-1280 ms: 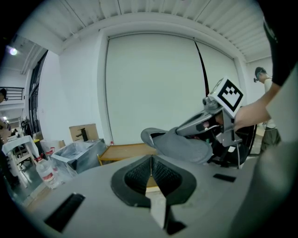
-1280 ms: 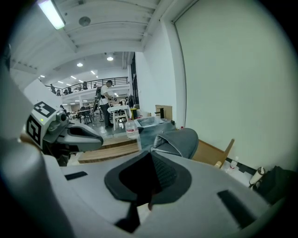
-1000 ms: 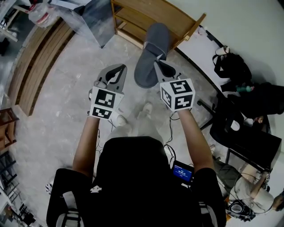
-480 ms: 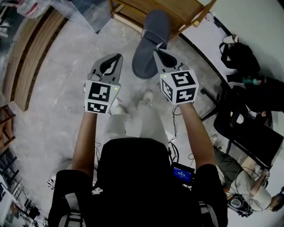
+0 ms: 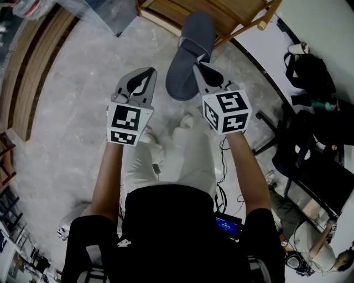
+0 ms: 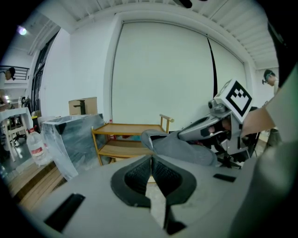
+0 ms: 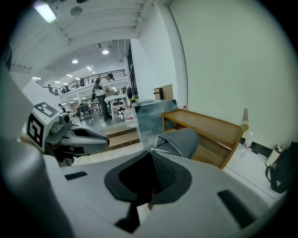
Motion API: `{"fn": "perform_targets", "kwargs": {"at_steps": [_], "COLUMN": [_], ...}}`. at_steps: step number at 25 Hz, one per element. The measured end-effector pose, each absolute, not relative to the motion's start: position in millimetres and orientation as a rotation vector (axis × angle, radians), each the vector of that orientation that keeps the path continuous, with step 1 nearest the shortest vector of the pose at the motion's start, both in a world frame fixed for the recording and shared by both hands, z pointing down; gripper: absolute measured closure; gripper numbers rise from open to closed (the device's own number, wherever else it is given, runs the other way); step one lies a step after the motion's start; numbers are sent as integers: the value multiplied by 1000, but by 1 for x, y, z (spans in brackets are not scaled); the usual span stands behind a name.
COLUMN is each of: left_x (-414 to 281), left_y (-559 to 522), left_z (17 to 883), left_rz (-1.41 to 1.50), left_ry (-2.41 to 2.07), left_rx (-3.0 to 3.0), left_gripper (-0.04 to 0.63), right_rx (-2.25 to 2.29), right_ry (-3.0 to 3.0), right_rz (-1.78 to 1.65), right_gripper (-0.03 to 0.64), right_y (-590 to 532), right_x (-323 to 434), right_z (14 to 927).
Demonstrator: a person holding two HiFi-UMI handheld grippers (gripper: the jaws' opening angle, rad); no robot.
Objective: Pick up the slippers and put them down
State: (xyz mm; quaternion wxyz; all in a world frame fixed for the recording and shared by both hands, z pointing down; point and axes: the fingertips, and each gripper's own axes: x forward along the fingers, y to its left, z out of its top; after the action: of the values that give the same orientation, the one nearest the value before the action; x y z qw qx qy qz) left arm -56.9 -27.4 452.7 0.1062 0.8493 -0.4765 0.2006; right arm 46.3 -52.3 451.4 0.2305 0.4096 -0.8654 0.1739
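Observation:
A grey slipper [image 5: 188, 55] hangs over the marbled floor, just in front of a low wooden shelf [image 5: 221, 14]. My right gripper [image 5: 200, 69] is shut on its rear edge, and the toe points away from me. In the right gripper view the slipper [image 7: 179, 142] sticks out past the closed pads [image 7: 160, 174]. My left gripper [image 5: 141, 83] hovers beside it on the left, shut with nothing in it; its pads [image 6: 142, 174] meet. From the left gripper view the slipper [image 6: 181, 146] and the right gripper [image 6: 205, 128] show to the right. No second slipper is in view.
A black chair [image 5: 310, 166] and dark bags [image 5: 307, 72] stand at the right. Wooden planks [image 5: 33, 72] lie along the left, and a plastic-wrapped block [image 6: 70, 139] stands by the shelf. Cables [image 5: 221, 166] trail on the floor near the person's feet.
Both grippers have sunk together toward the floor with the slipper still held on the right. The person has bent lower, and the shelf has slid toward the top edge of the head view.

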Motion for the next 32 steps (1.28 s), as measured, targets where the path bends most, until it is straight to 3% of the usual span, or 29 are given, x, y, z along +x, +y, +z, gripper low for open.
{"fn": "perform_targets", "kwargs": {"at_steps": [32], "left_x": [-50], "left_y": [-66], "left_z": [783], "left_rz": [512], "left_ry": [-1414], "left_rx": [2527], "left_gripper": [589], "right_rx": [1118], "right_ry": [-2402], "right_rz": [310], "right_gripper": [612], "right_y": [-96], "right_x": [48], "right_z": [758]}}
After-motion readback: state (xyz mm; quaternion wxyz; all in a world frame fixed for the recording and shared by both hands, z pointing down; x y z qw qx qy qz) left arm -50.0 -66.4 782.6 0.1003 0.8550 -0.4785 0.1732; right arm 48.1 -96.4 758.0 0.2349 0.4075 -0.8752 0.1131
